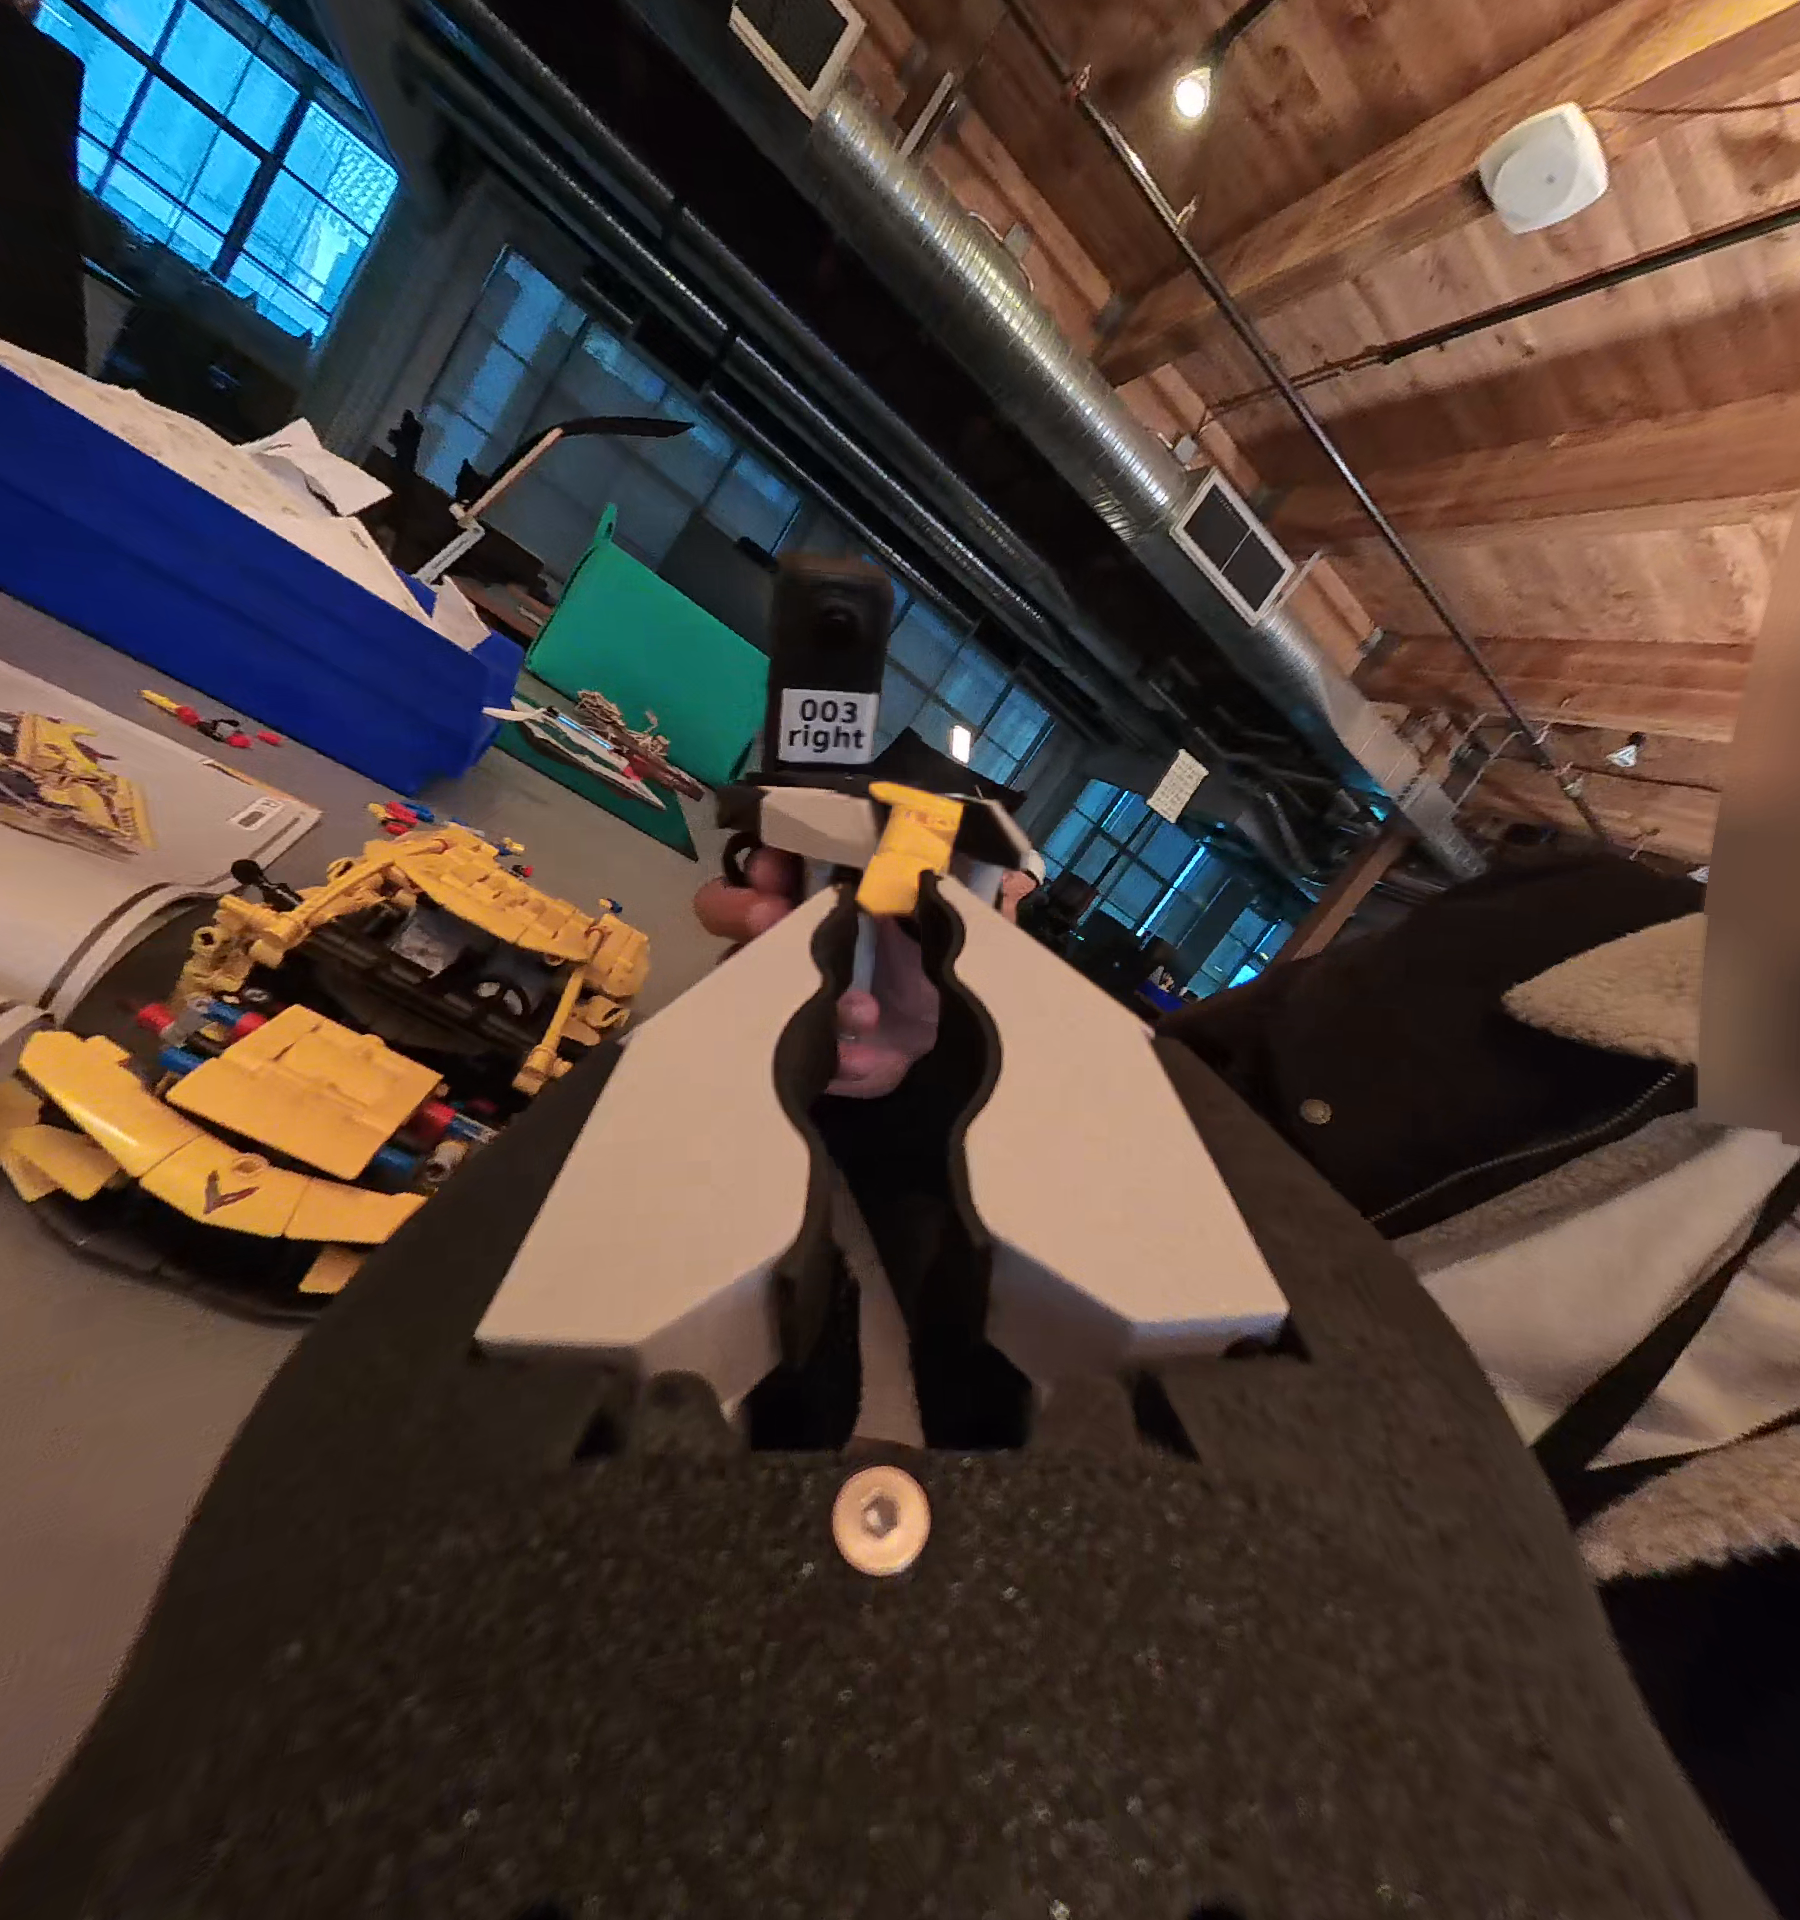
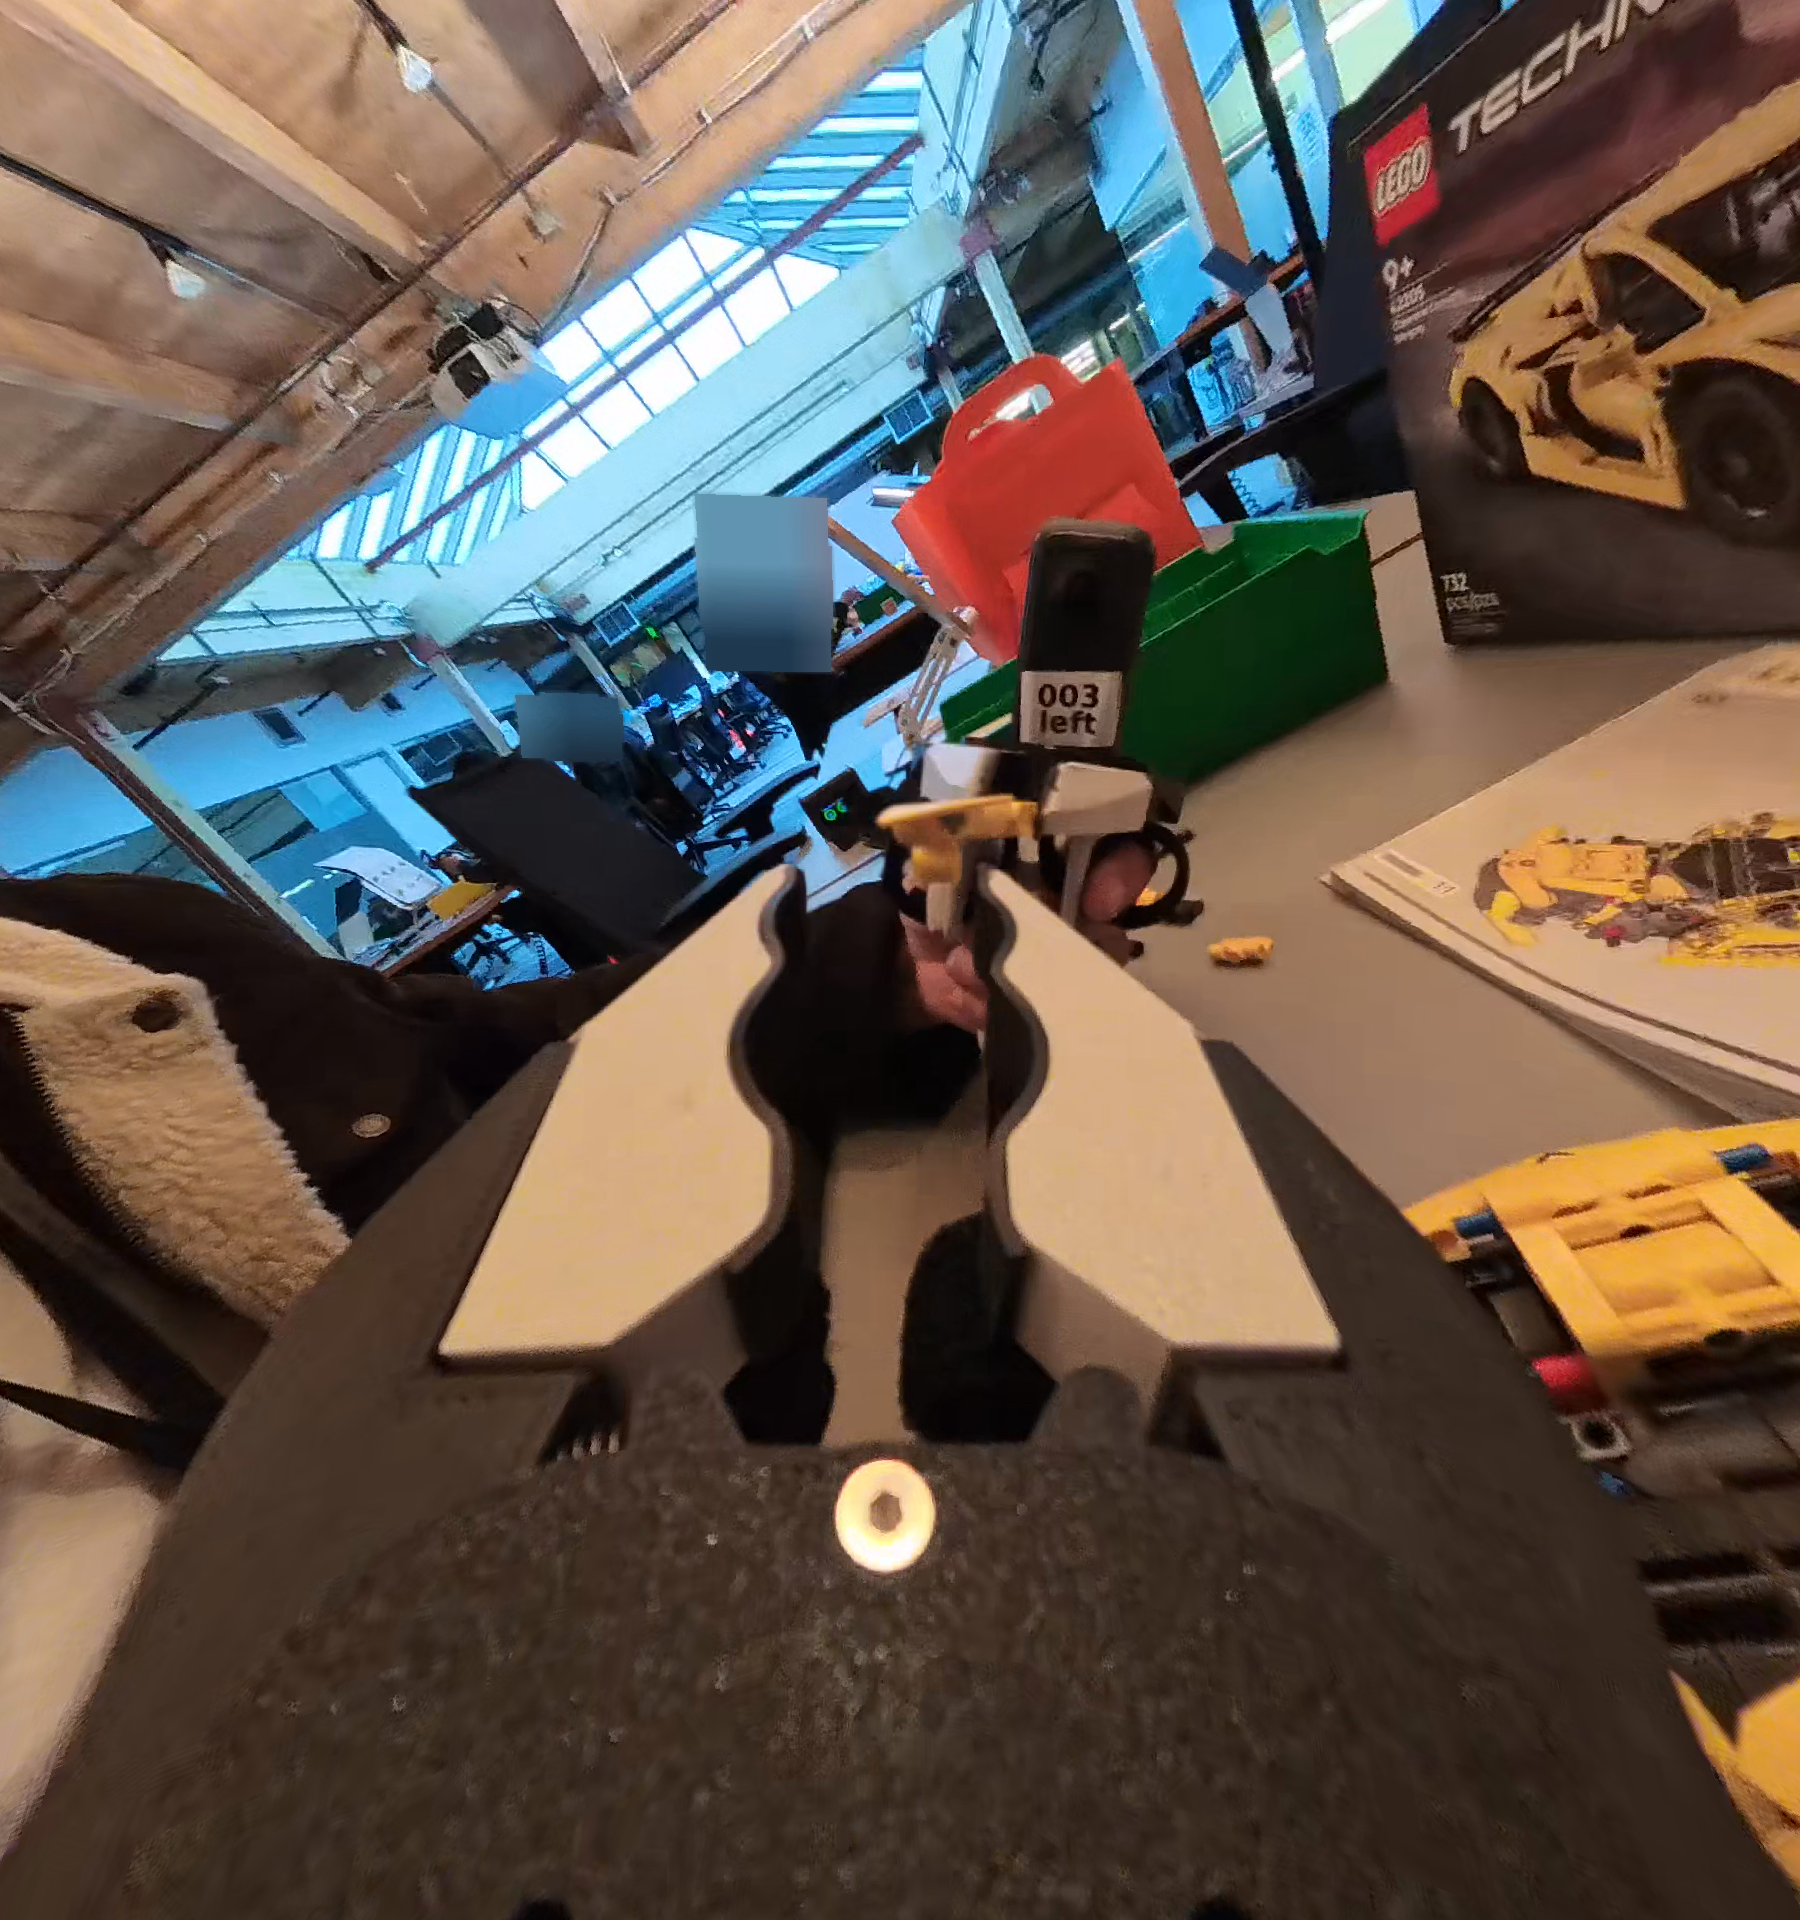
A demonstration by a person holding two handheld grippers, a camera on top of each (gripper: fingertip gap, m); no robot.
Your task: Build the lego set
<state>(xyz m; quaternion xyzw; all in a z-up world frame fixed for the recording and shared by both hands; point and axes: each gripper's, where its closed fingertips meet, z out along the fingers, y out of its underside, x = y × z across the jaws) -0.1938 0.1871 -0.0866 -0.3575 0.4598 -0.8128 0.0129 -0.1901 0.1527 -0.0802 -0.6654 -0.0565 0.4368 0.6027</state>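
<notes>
My left gripper (image 1: 888,894) and right gripper (image 2: 891,894) meet tip to tip in the air above the tabletop (image 1: 96,1403), jaws narrow, both pinching one small yellow piece (image 1: 906,847) on its grey stem. In my judgement, uneven pull or twist between the two grips could snap the piece free and drop it. The left view shows the whole yellow car (image 1: 324,1060) beside the manual (image 1: 96,800); the right view alone shows the box (image 2: 1644,312), green bin (image 2: 1260,634) and a stray yellow part (image 2: 1241,950).

A blue bin (image 1: 200,582) sits at 10 o'clock with a green bag (image 1: 647,665) behind it; a green bin (image 2: 1260,634) and red bag (image 2: 1041,488) stand at 1 o'clock.
</notes>
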